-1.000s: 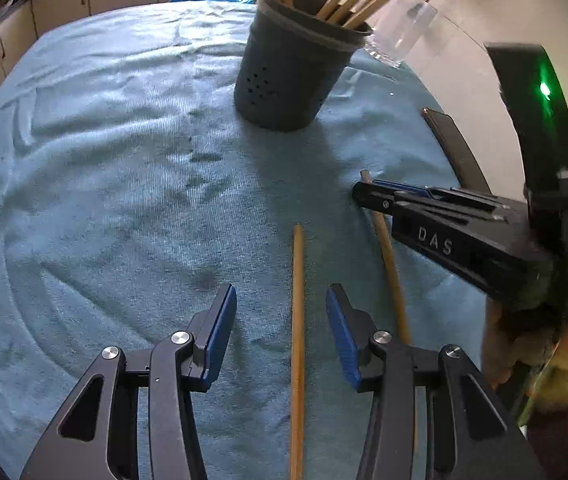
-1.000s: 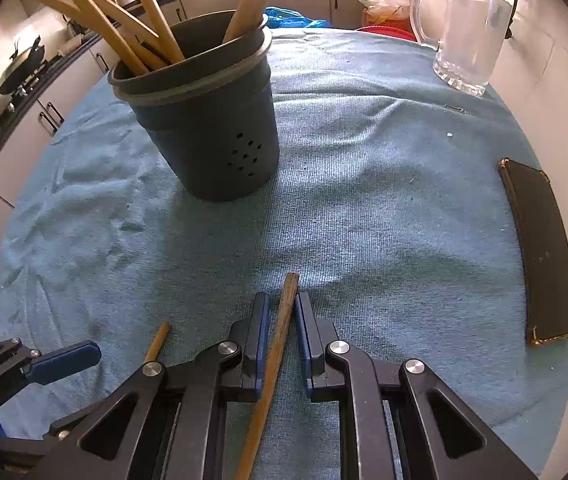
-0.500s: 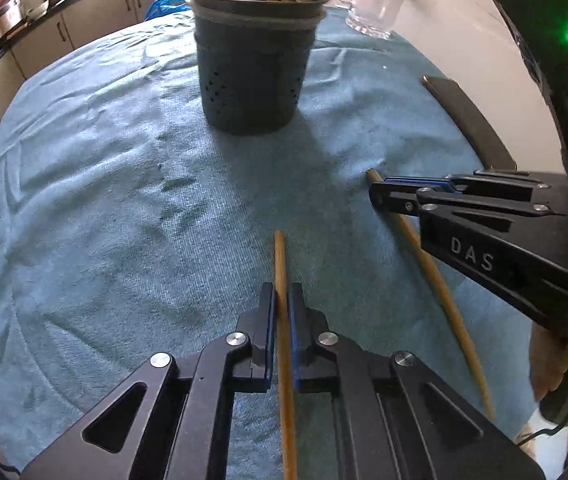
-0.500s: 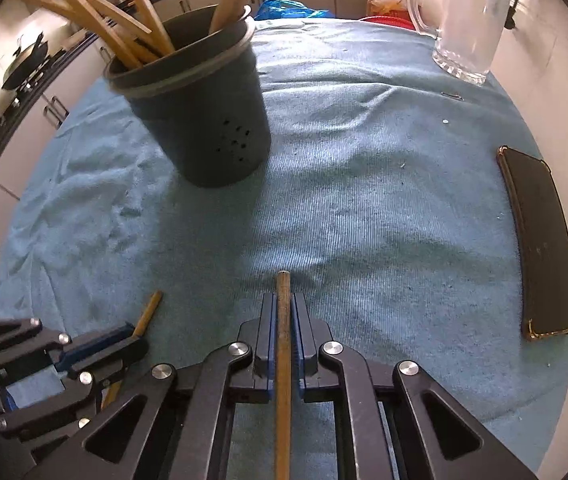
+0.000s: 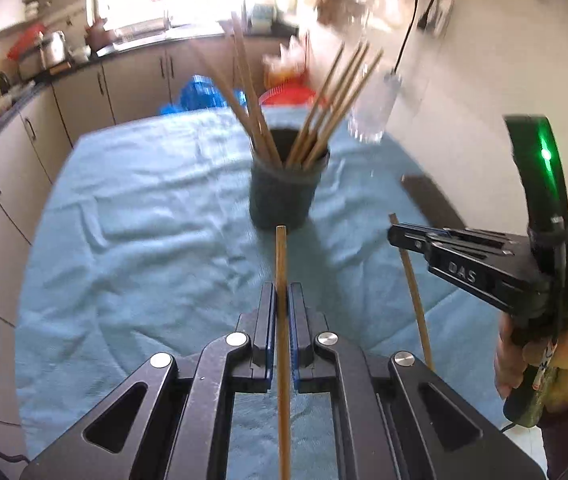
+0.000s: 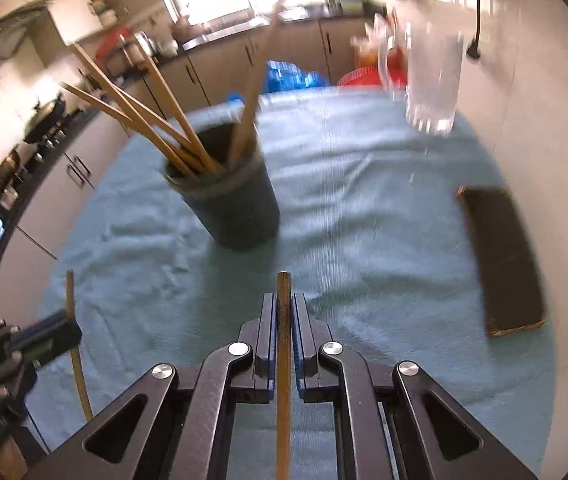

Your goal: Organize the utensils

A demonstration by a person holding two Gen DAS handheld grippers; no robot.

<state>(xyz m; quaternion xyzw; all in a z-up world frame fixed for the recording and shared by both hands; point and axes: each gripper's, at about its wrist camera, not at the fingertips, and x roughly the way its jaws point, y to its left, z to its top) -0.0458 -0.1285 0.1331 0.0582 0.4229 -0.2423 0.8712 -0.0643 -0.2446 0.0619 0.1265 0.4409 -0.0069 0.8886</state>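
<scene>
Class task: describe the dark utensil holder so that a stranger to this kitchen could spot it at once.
Find the table under a light blue towel cloth. Near its middle stands a dark grey cylindrical plastic holder, wooden chopsticks fanning from its top. Unlike the clear glass mug and flat black phone, it is opaque and upright.

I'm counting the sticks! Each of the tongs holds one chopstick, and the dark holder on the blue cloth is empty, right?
Not quite: the dark holder is not empty. The right wrist view shows several chopsticks standing in it. The rest is right: the left tongs and right tongs each hold one chopstick, and the holder stands on the blue cloth.
</scene>
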